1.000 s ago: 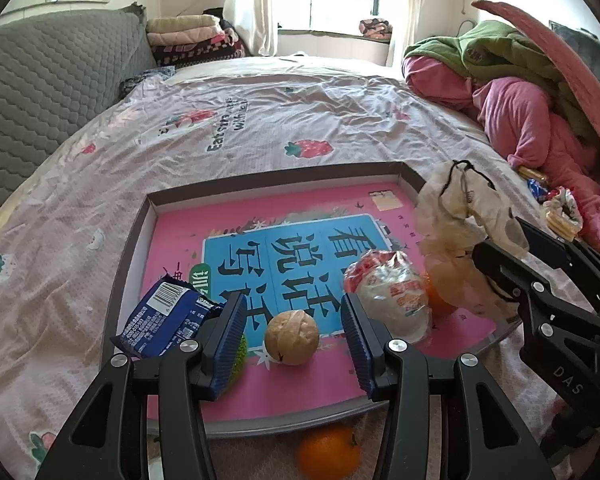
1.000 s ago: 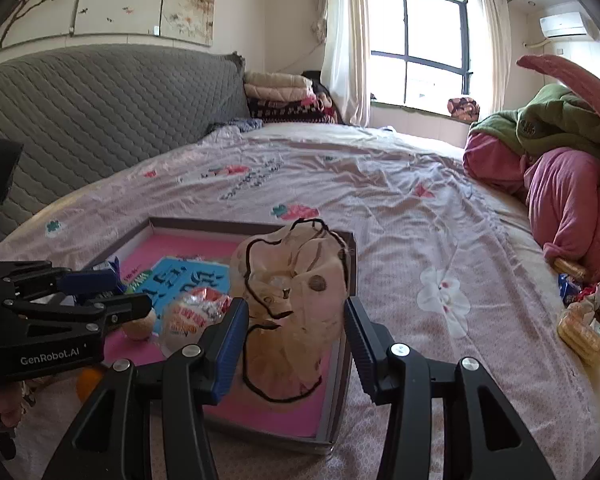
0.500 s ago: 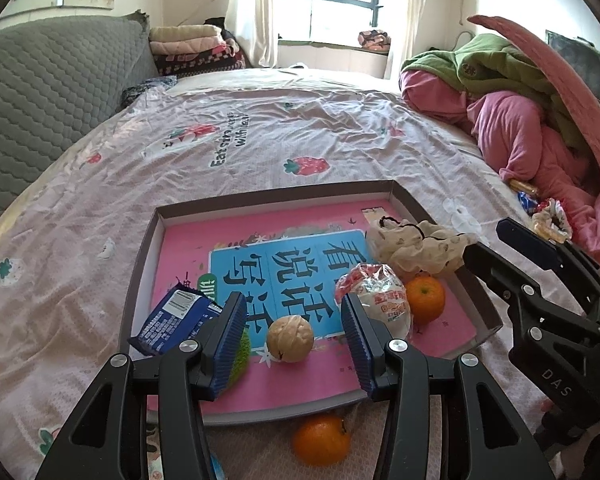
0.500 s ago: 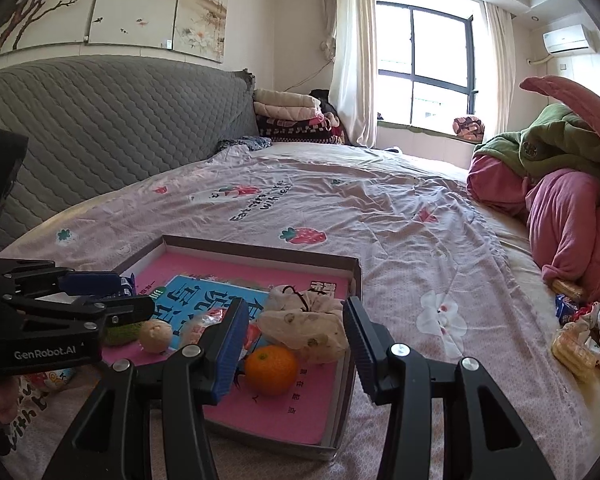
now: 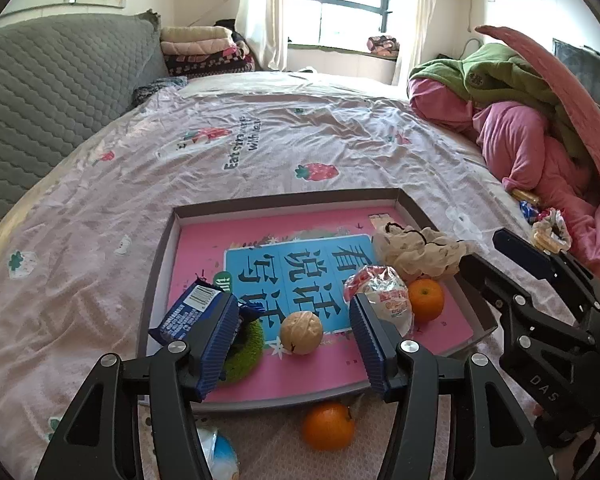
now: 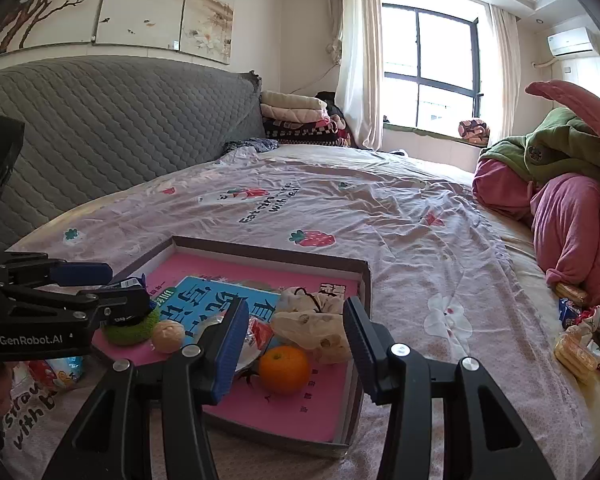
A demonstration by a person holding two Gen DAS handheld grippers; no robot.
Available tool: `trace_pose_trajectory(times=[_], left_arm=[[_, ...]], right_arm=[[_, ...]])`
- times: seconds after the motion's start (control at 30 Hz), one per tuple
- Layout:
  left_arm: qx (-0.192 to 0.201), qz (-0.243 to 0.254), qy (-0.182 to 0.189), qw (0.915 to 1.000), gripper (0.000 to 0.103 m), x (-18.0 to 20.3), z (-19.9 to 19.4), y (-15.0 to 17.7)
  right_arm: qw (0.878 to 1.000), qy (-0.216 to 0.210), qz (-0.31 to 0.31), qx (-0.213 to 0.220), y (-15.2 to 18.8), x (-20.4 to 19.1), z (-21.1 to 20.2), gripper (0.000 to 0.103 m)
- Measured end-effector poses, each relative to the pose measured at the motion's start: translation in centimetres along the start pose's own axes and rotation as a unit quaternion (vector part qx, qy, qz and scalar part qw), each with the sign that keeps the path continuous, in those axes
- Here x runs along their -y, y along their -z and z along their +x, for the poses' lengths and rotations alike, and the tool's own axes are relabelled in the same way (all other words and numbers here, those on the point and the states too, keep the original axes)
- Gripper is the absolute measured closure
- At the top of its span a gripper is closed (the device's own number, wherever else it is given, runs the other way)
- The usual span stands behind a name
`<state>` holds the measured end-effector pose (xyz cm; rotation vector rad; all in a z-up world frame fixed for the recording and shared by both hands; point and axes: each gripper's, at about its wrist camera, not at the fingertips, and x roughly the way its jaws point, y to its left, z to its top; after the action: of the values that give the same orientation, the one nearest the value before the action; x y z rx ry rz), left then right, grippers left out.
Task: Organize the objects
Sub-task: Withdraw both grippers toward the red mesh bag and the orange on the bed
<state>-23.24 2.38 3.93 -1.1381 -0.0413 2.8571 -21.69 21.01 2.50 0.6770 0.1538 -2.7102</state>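
A shallow tray with a pink floor lies on the bed. In it are a walnut, an orange, a wrapped snack, a beige drawstring bag, a blue packet and a green scrubber. A second orange lies outside the tray's near rim. My left gripper hovers above the walnut, its jaws opening, gripping nothing. My right gripper stands open and empty above the orange and the bag.
Loose snack packets lie on the bedsheet to the right. Pink and green bedding is piled beyond them. A grey quilted headboard runs along the left. A blue-white packet sits under my left gripper.
The beige bag hung at my right gripper's fingers a second ago; it now lies in the tray's far right corner, uncovering the orange. My left gripper rose slightly and its jaws spread wider.
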Motion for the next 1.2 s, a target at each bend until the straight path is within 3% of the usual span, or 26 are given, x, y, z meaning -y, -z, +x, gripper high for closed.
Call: trace_pose_trajectory(times=[0.6,0.8,1.2], left_arm=[[0.014,-0.017,-0.019,0.9996,0.039,-2.3,-3.4,1.5],[0.02,-0.006,-0.044,0.9988,0.039,-3.7,-5.2,3.3],[-0.008,-0.007,-0.05,0.9987,0.039,-6.2,-6.6,7.9]], right_arm=[[0.999,-0.035,-0.01,0.017,-0.4,-2.2,-2.2,0.046],[0.998,-0.06,-0.02,0.013,0.2,-4.2,-2.9,0.046],[0.994,-0.094,-0.052,-0.022,3.0,-8.9,-3.3,0.046]])
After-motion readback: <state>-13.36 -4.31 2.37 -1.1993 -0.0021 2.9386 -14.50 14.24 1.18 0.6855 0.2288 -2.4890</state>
